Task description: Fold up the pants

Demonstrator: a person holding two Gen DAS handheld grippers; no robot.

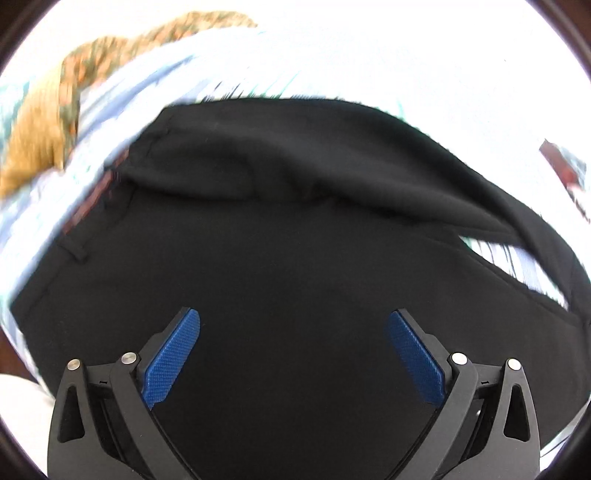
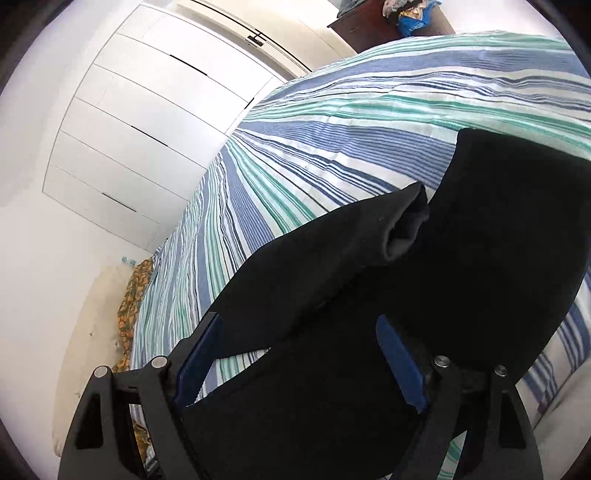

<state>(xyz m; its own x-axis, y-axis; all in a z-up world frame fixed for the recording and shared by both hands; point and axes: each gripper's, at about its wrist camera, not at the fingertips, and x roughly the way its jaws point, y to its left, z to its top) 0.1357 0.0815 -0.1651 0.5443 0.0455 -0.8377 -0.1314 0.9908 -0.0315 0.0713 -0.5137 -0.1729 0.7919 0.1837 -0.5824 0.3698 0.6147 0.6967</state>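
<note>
Black pants lie on a striped bedspread, partly folded over with a thick fold across the far side. My left gripper is open just above the black cloth, with nothing between its blue pads. In the right wrist view the pants lie on the bedspread, with a leg end showing its open cuff. My right gripper is open over the black cloth, which lies between and under its blue pads.
A brown patterned cloth lies at the bed's far left; it also shows in the right wrist view. White wardrobe doors stand beside the bed. A dark wooden cabinet with clutter stands beyond the bed.
</note>
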